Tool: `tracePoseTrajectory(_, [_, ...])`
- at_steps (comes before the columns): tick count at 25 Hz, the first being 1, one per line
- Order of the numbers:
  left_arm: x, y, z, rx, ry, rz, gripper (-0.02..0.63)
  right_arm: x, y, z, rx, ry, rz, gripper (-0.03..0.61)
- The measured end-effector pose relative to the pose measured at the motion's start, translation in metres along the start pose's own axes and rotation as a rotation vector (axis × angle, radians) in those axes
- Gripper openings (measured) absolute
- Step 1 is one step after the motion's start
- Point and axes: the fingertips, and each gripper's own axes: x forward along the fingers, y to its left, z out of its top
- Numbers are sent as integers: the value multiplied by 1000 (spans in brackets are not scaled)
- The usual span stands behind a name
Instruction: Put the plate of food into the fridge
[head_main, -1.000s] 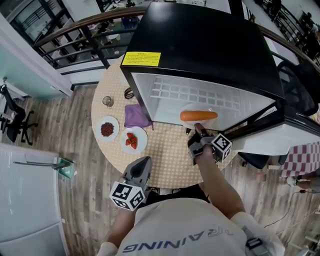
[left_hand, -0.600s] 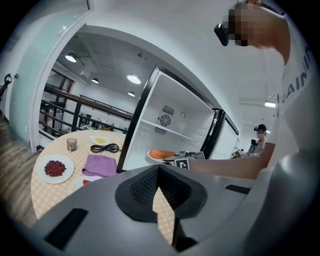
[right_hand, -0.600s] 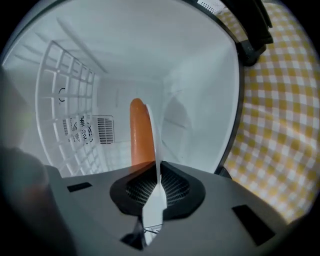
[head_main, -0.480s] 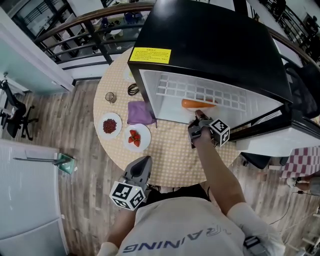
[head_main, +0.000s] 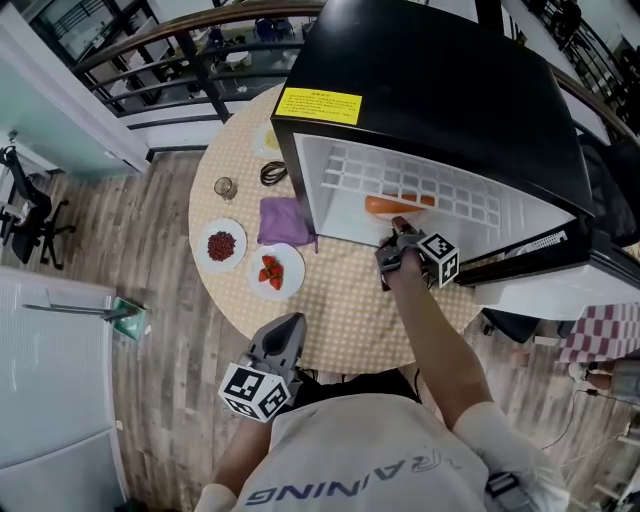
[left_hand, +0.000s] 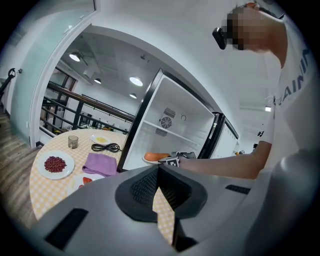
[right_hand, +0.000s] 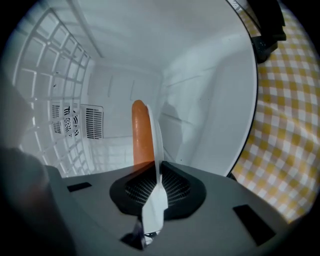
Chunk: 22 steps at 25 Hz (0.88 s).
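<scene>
R tongs (right_hand: 157, 186) are pinching the plate (right_hand: 156, 134) by its near rim. Plate w/ carrot (head_main: 399, 205) is sitting straight ahead of them, already inside the open fridge (head_main: 430, 95), bottom level. Carrot's long axis is running crosswise to the tongs in head view. Can't tell if the plate is resting on the fridge floor. L tongs (left_hand: 159, 186) are hanging pressed together, empty, near the tabletop (head_main: 340, 300) edge, well apart from the fridge. R hand is the one placing it.

the round checked tabletop (head_main: 340, 310) carries a black fridge (head_main: 440, 90) from 12 to 3 o'clock. at 9 o'clock lie a plate of small red bits (head_main: 221, 245), a strawberry plate (head_main: 273, 271) and a purple cloth (head_main: 282, 220). near 11 are a glass (head_main: 225, 187), a black cable (head_main: 272, 173) and a small dish (head_main: 268, 140).
</scene>
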Motion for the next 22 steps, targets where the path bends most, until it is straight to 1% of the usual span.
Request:
tracePoseTrajectory(3, [-3, 1, -4, -7, 6, 10, 8, 1, 5, -2, -49, 26, 20, 46])
tracePoseTrajectory(8, [-6, 0, -11, -18, 21, 23, 8, -1, 9, -3, -197, 87, 10, 69])
tracePoseTrajectory(11, [-6, -1, -12, -20, 21, 20, 8, -3, 15, -8, -276, 133, 24, 129])
tracePoseTrajectory(12, [-6, -1, -13, -20, 23, 19, 8, -4, 17, -11, -308, 152, 27, 158])
tracePoseTrajectory(13, [-5, -1, -14, -21, 24, 19, 8, -5, 20, -15, -350, 171, 29, 178])
tracePoseTrajectory(15, [-5, -1, -15, -21, 28, 19, 8, -7, 23, -20, -450, 202, 24, 193])
tracePoseTrajectory(18, [-6, -2, -16, -22, 29, 20, 8, -7, 23, -26, -579, 239, 3, 202])
tracePoseTrajectory(20, [-7, -3, -16, -24, 27, 22, 8, -8, 21, -28, -596, 258, -7, 202])
tracePoseTrajectory(22, [-8, -3, -16, -28, 24, 23, 8, -9, 18, -28, -558, 267, -13, 202])
